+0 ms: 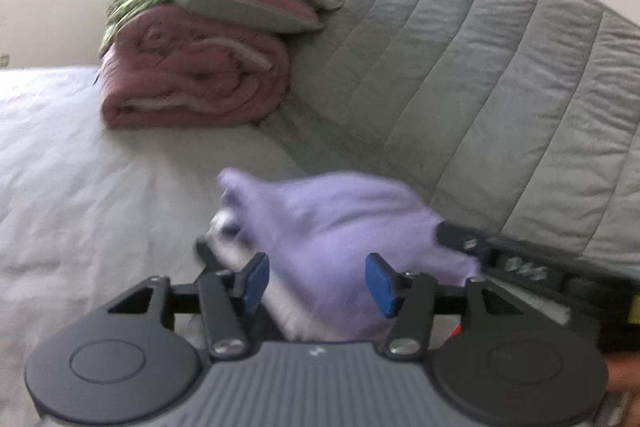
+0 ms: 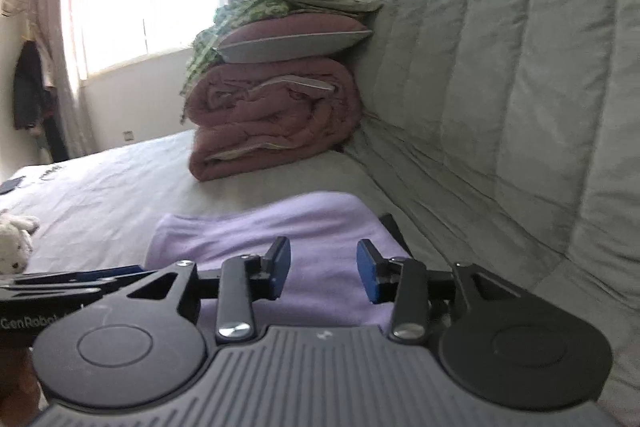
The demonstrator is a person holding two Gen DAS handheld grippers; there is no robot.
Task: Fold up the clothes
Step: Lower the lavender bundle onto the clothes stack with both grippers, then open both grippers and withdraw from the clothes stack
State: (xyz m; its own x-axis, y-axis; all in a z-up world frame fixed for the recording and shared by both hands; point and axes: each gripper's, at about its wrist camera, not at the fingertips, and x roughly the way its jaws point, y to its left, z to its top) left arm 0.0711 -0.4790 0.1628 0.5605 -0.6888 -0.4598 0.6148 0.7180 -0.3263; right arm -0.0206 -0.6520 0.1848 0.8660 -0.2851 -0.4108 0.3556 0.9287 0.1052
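Straddling the bunched lavender garment point(image 1: 340, 223) with neither pinching it, the spread left gripper point(image 1: 316, 281) and right gripper point(image 2: 323, 273) risk snagging loose cloth.

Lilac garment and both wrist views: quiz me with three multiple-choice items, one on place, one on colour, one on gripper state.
1. What does the folded pink quilt rest against?
A. The grey quilted headboard
B. The window
C. A wooden chair

2. What colour is the garment in front of the hand-held grippers?
A. Red
B. Lilac
C. Black

3. How does the left hand-held gripper stand?
A. Shut on the quilt
B. Shut with nothing in it
C. Open

Answers:
1 A, its side touches the headboard.
2 B, it is pale purple in both views.
3 C, its blue pads stand well apart with lilac cloth showing between them; the right hand-held gripper is open too.
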